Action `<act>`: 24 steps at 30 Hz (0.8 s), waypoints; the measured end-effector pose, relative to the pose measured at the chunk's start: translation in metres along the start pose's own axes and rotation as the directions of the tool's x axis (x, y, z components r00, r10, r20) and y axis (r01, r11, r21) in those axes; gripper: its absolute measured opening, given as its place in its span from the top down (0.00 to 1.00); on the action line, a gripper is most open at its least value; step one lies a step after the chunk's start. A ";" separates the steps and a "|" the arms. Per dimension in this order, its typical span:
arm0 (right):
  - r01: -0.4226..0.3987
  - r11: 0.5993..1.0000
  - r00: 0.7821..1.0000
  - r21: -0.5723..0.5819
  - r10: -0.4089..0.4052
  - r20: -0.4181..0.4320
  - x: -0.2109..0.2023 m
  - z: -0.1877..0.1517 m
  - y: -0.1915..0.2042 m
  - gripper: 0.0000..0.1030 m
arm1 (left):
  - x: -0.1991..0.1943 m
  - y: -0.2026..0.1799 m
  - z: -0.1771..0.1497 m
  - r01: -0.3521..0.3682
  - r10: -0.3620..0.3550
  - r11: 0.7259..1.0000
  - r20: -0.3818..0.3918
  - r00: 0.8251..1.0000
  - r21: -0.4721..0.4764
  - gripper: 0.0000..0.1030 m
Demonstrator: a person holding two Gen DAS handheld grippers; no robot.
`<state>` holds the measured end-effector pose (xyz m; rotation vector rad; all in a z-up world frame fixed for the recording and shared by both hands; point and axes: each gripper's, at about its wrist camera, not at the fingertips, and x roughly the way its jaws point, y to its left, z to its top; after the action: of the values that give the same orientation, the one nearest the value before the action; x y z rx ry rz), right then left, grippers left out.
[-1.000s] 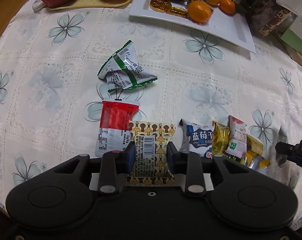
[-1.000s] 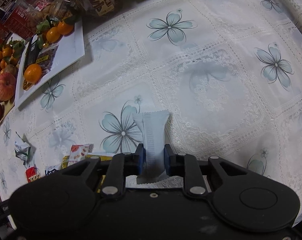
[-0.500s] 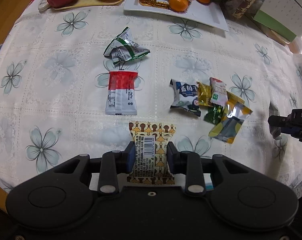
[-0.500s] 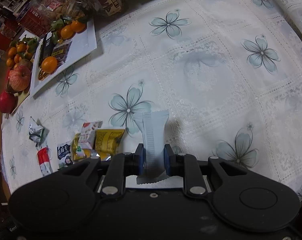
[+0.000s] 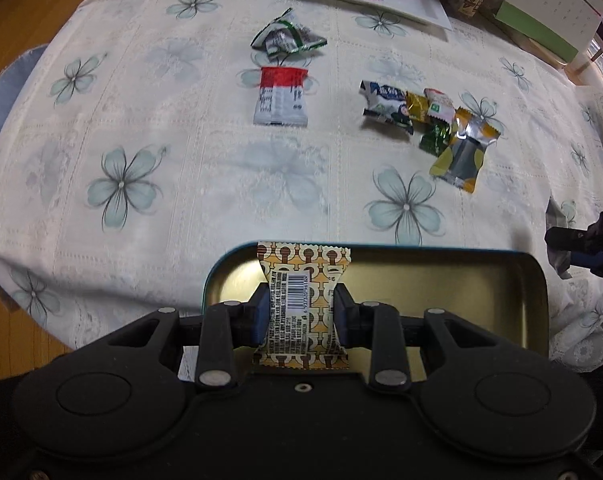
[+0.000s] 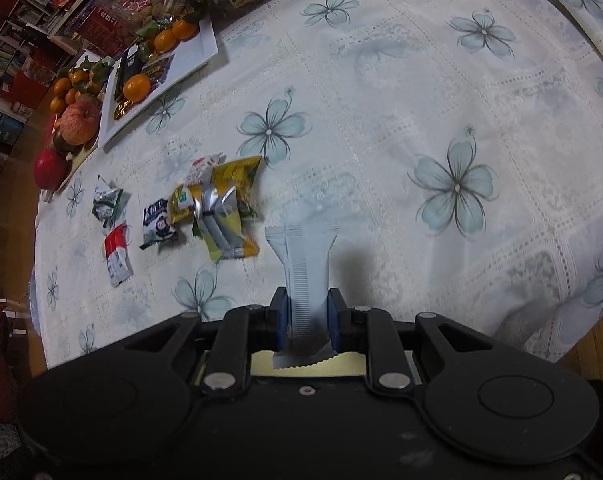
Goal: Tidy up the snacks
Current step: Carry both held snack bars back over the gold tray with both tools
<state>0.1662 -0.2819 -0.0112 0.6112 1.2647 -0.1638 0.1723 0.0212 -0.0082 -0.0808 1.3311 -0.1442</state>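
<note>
- We've pulled both hands back toward the near edge of the table, and an open tin [image 5: 501, 280] now slides into view under us.
- Our left gripper [image 5: 301, 312] is clamped on the brown patterned wafer packet [image 5: 301, 276], now hanging over the tin's left end.
- Our right gripper [image 6: 307, 316] pinches the pale grey sachet [image 6: 303, 256]; a strip of gold tin floor shows just beneath it.
- Left behind mid-table: the red-and-white packet [image 5: 280, 98], the crumpled green-striped wrapper [image 5: 285, 38], and the small heap of candies [image 5: 441, 128].
- So the pick-up looks done; we judge the drop into the tin comes next, with several snacks yet to collect.
</note>
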 end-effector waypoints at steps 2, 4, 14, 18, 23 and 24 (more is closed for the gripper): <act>-0.006 1.000 1.000 -0.007 0.006 -0.009 -0.001 -0.018 -0.004 0.79 | 0.000 0.003 -0.013 0.001 -0.001 1.000 -0.004 1.000 -0.004 0.61; -0.009 1.000 1.000 -0.010 0.008 -0.017 -0.002 -0.036 -0.008 0.79 | -0.001 0.004 -0.024 -0.005 0.005 1.000 -0.003 1.000 -0.008 0.61; -0.040 0.999 0.999 -0.025 0.039 -0.021 -0.011 -0.116 -0.021 0.79 | -0.005 0.004 -0.061 -0.029 0.029 1.000 0.018 0.999 -0.006 0.61; -0.055 0.998 0.998 -0.033 0.054 -0.038 -0.009 -0.138 -0.019 0.79 | -0.006 -0.003 -0.072 -0.062 0.061 0.998 0.042 0.997 0.017 0.61; -0.054 0.996 0.997 -0.071 0.049 -0.063 -0.001 -0.165 -0.012 0.79 | -0.007 -0.007 -0.083 -0.057 0.056 0.998 0.044 0.997 0.037 0.61; -0.056 0.995 0.996 -0.080 0.050 -0.068 0.001 -0.170 -0.012 0.79 | -0.007 -0.007 -0.086 -0.051 0.049 0.998 0.043 0.998 0.037 0.61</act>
<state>0.0183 -0.2038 -0.0441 0.5824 1.3108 -0.0475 0.0866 0.0172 -0.0203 -0.0180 1.2872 -0.1245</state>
